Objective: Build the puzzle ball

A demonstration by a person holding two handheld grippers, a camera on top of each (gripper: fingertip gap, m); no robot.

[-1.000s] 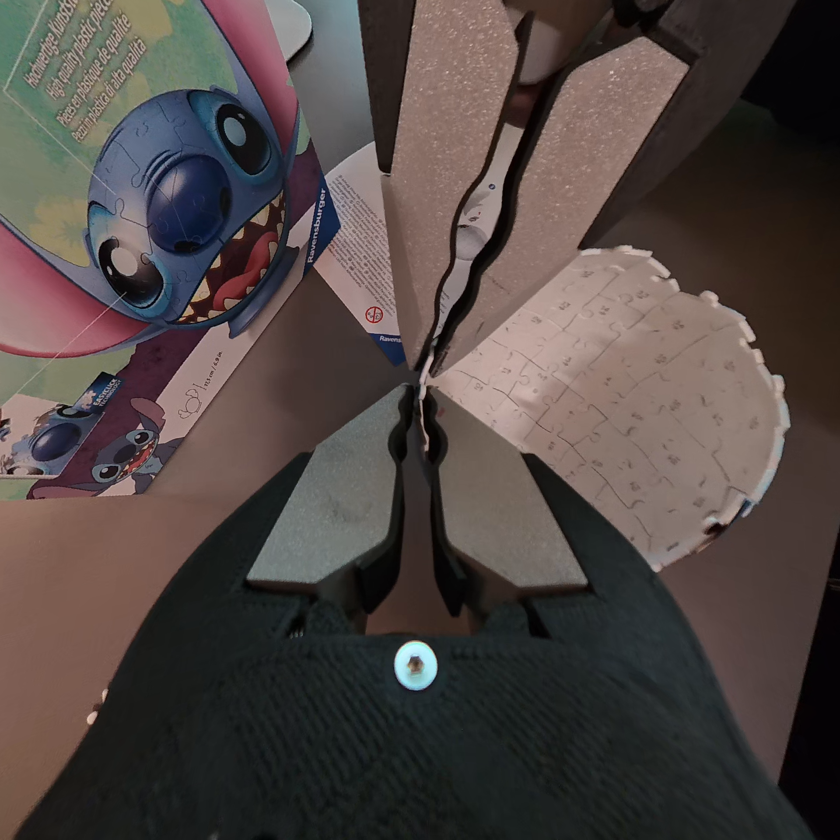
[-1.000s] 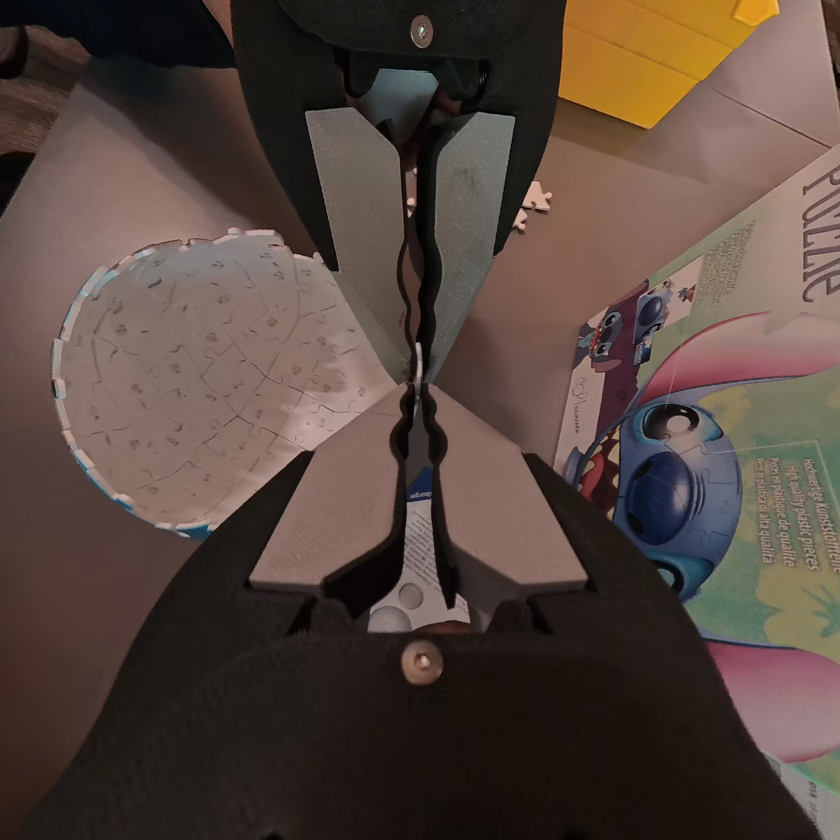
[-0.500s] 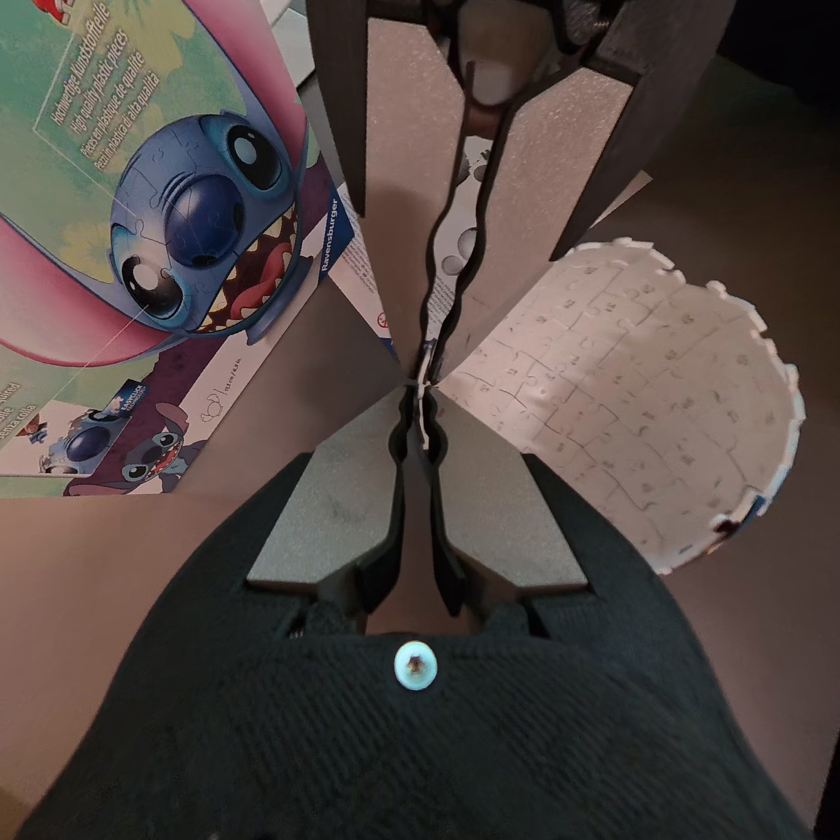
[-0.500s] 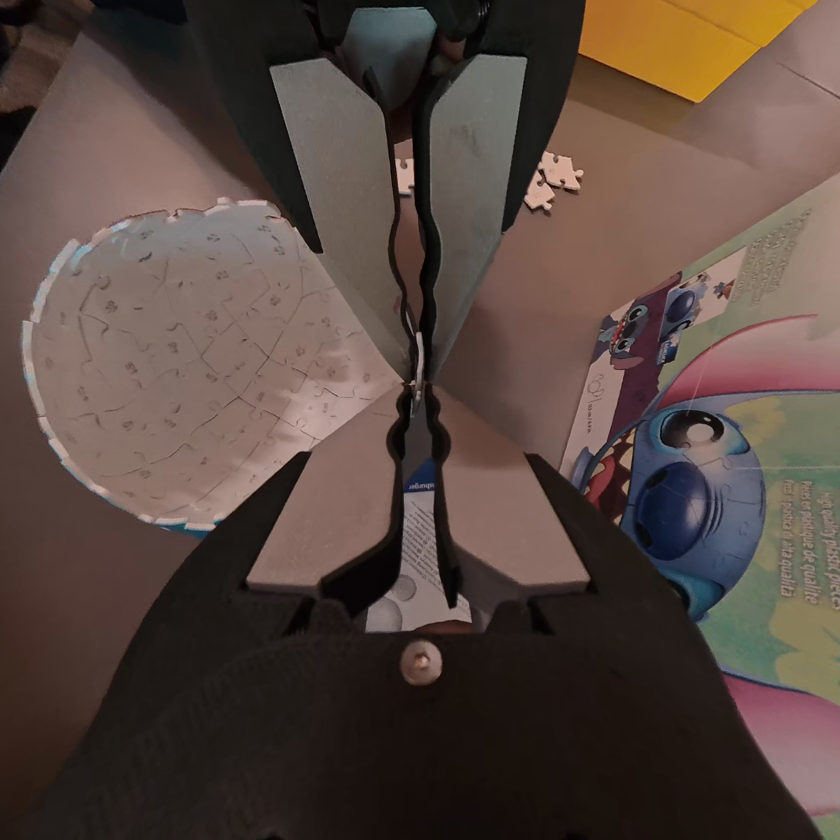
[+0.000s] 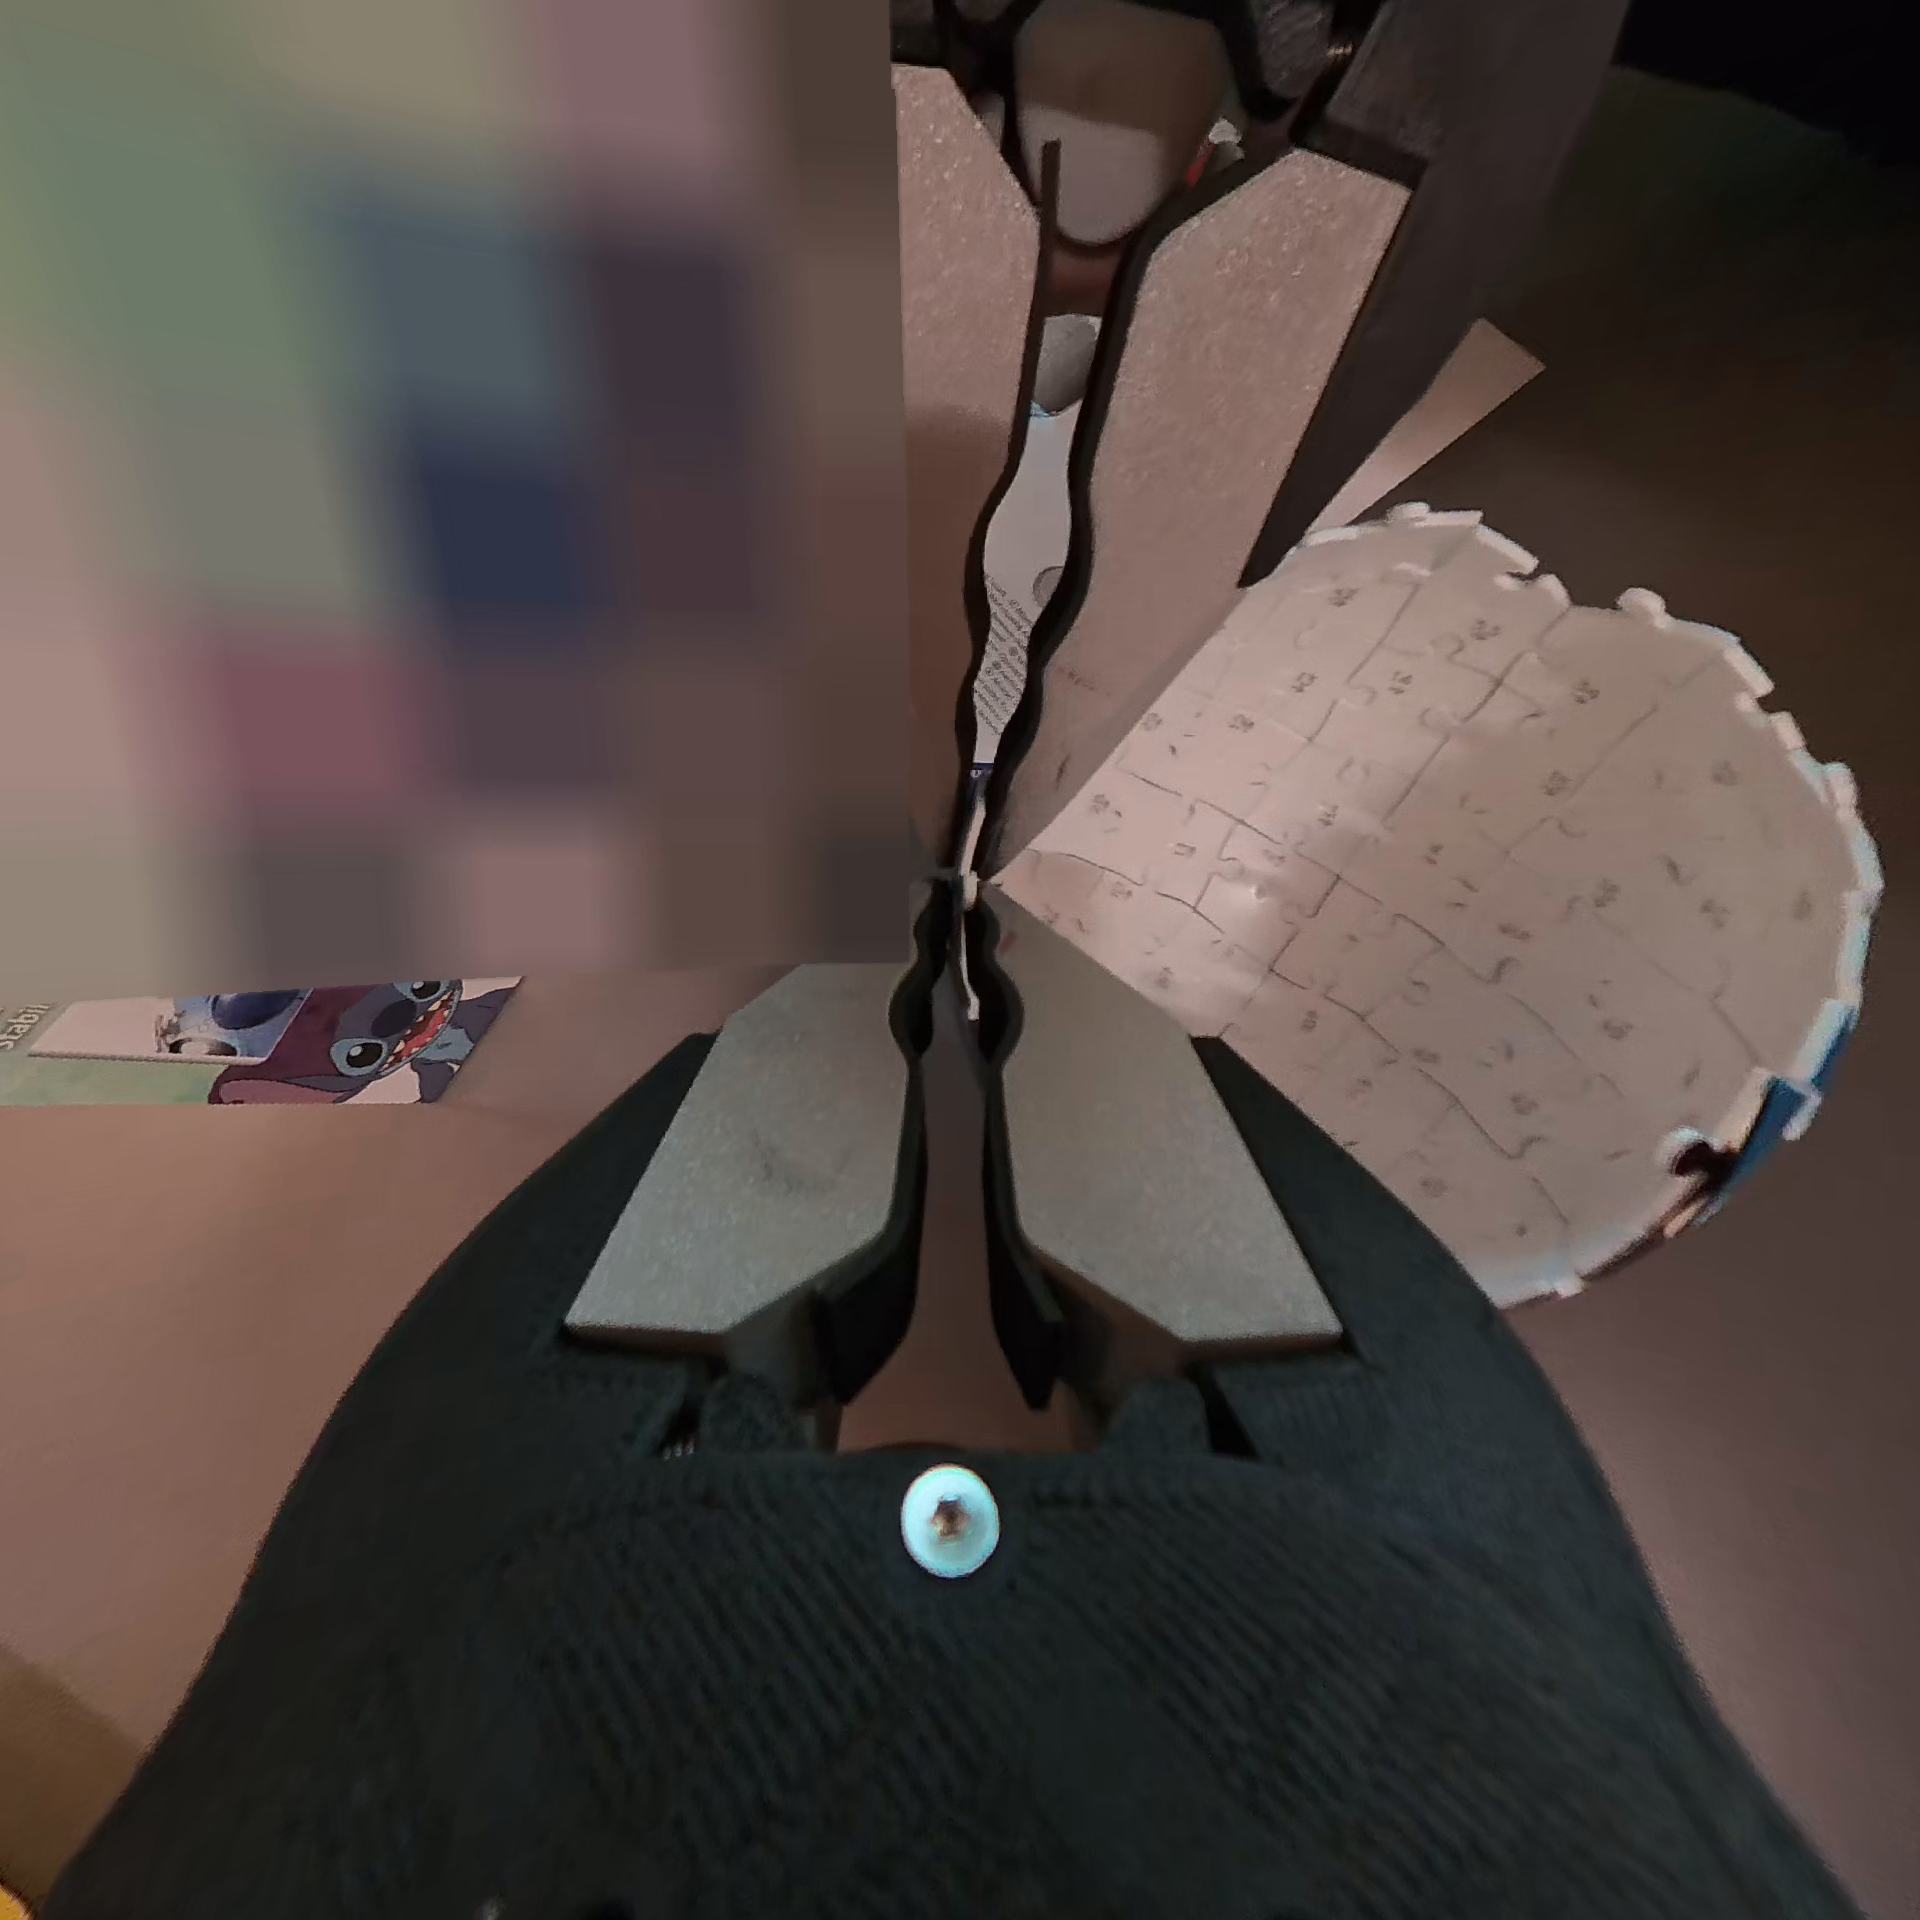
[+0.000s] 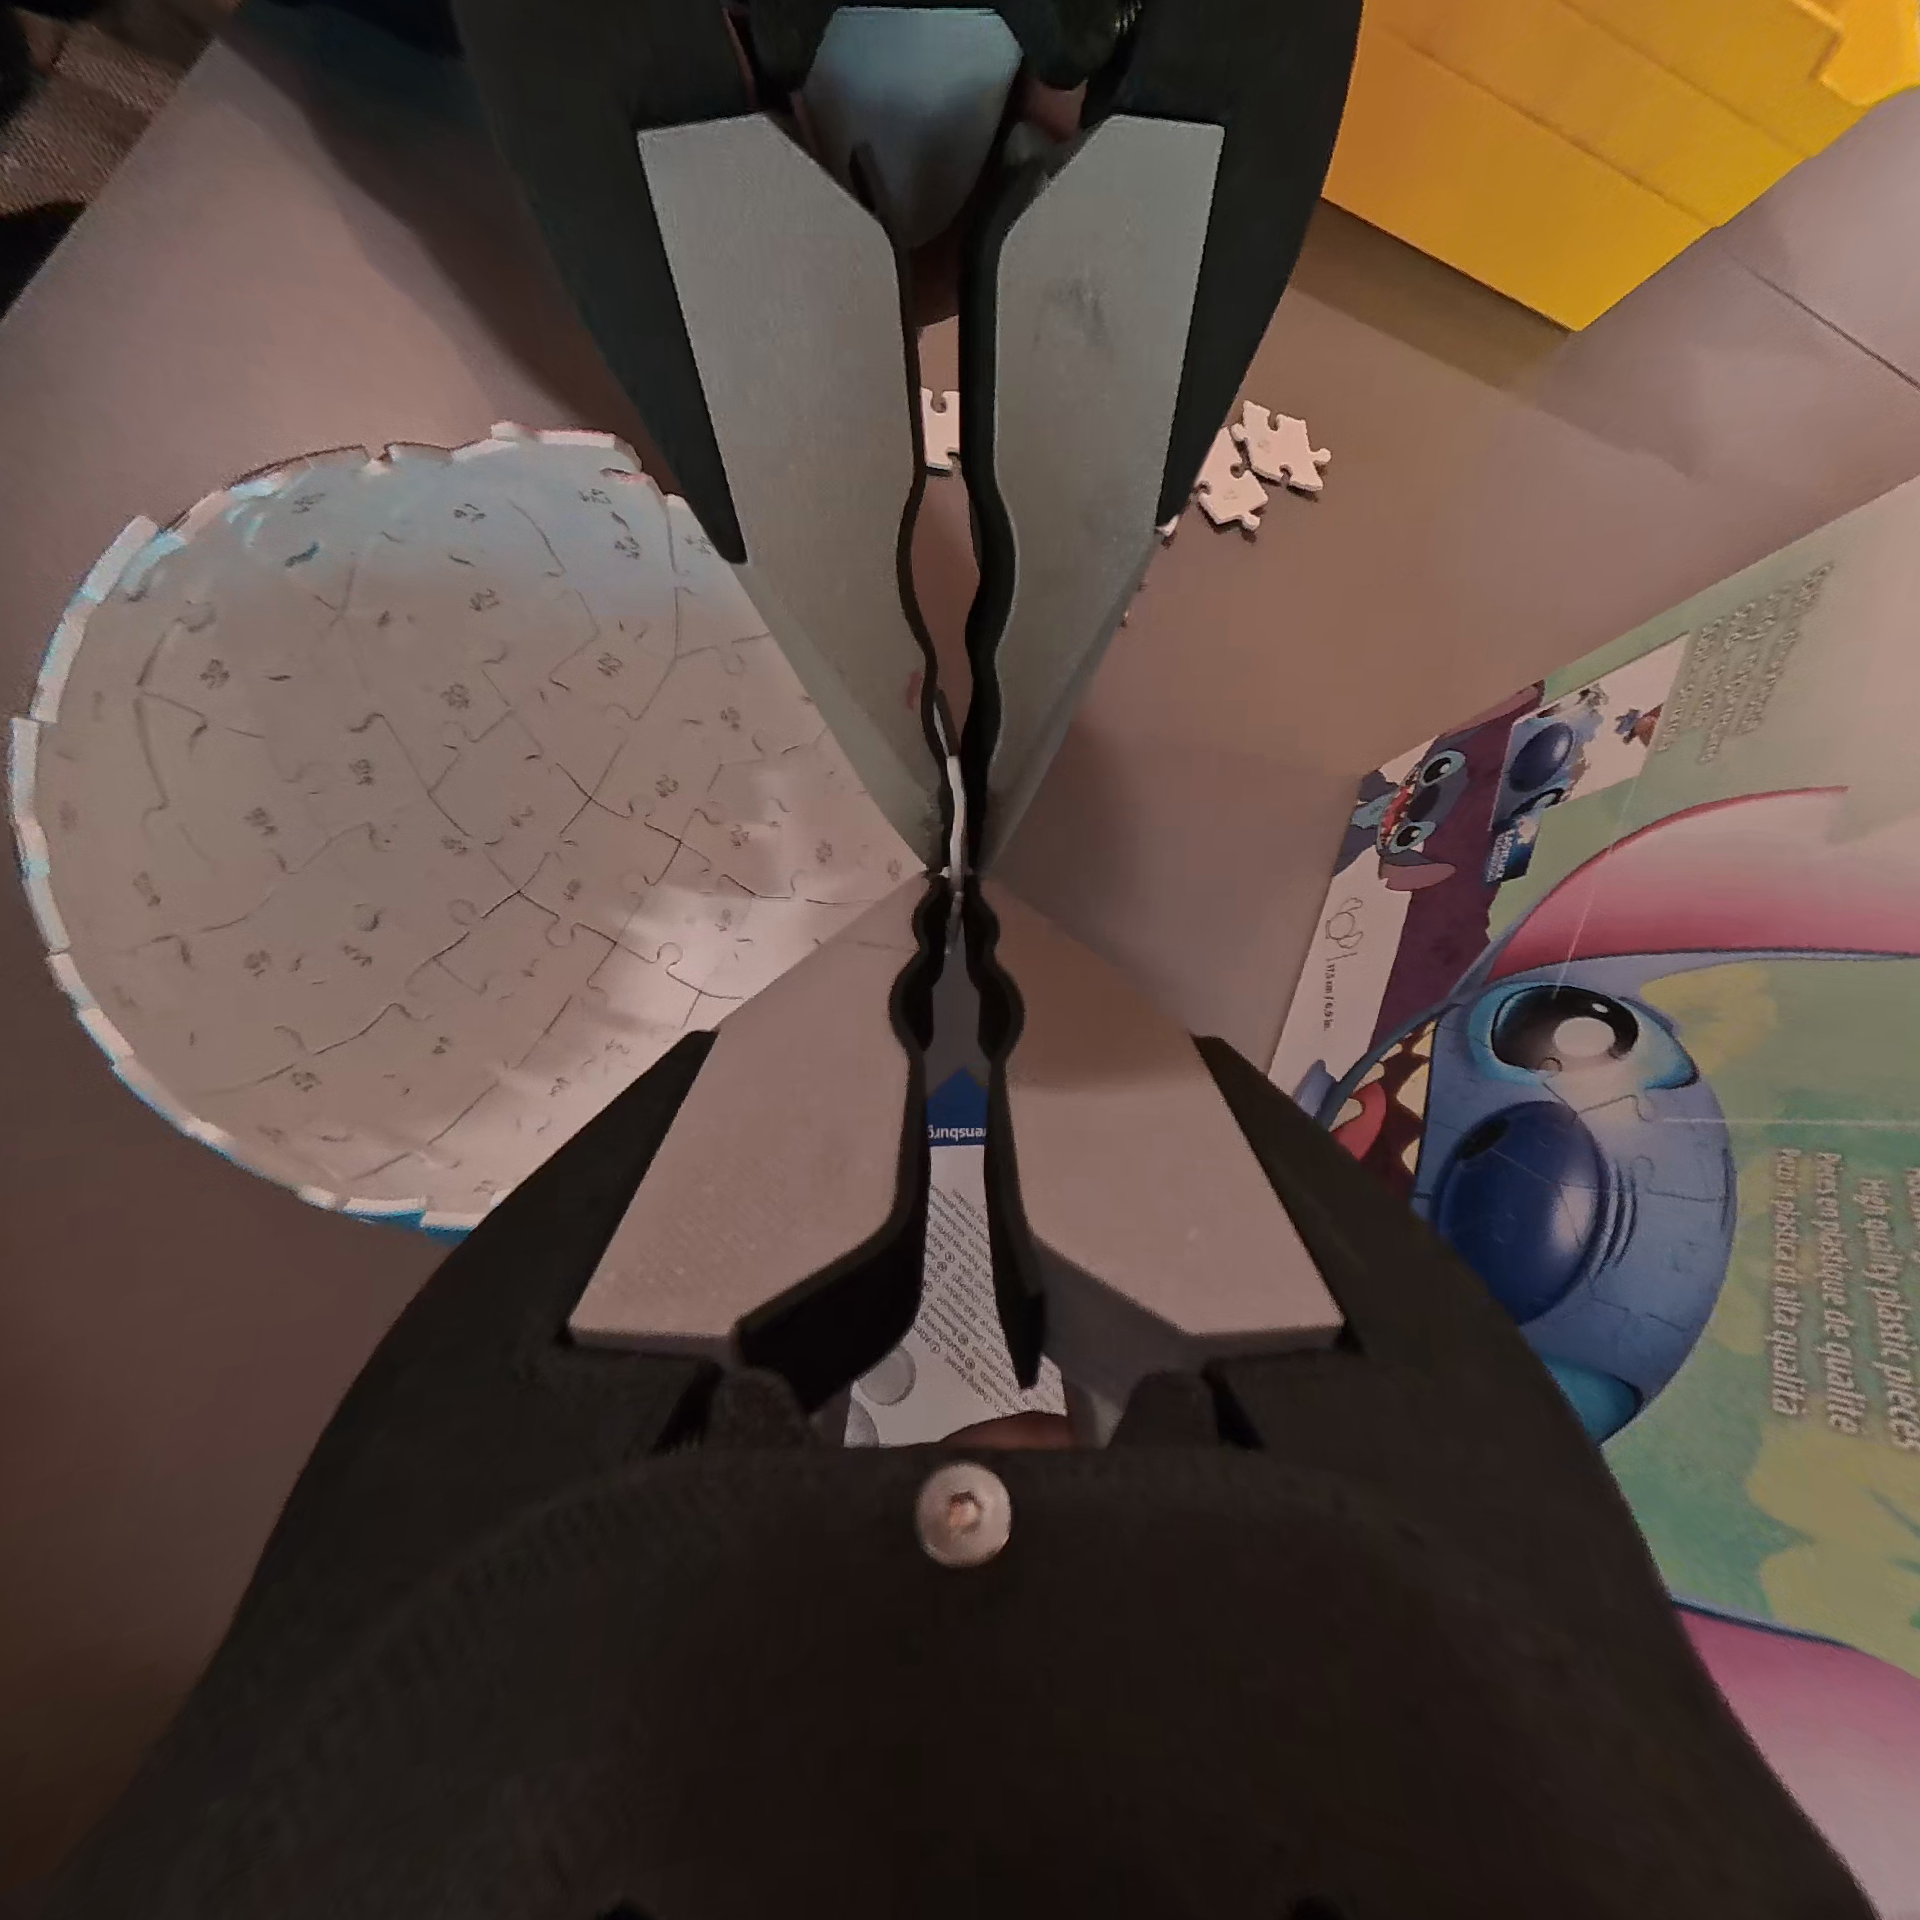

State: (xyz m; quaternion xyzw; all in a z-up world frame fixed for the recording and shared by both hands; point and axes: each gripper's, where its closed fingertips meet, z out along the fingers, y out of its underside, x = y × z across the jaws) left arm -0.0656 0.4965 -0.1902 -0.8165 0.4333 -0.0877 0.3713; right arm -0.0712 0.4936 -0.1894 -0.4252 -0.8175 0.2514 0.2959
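Observation:
The half-built puzzle ball (image 5: pixel 1507 883) is a white bowl of joined pieces lying on the brown table, right of my left gripper (image 5: pixel 956 914). It lies left of my right gripper (image 6: pixel 951 904) in the right wrist view (image 6: pixel 364 831). Both grippers are shut and meet tip to tip above the table. A thin white puzzle piece (image 5: pixel 966 966), seen edge-on, is pinched at the tips and runs across the junction (image 6: pixel 951 779). I cannot tell whether it is one piece or two joined. The left gripper (image 6: pixel 956 831) enters from the top of the right wrist view.
The puzzle box (image 6: pixel 1662 1039) with a blue cartoon figure lies right of the right gripper; a strip of it (image 5: pixel 312 1039) shows in the left wrist view. A printed leaflet (image 6: pixel 966 1247) lies under the grippers. Loose white pieces (image 6: pixel 1262 468) and a yellow box (image 6: pixel 1558 135) lie behind. Both grippers' tips are close together, under 4 cm apart.
Both grippers stay shut and tip to tip. They have drawn closer along their fingers and shifted over the table, so the box slid sideways and the loose pieces came into clearer view.

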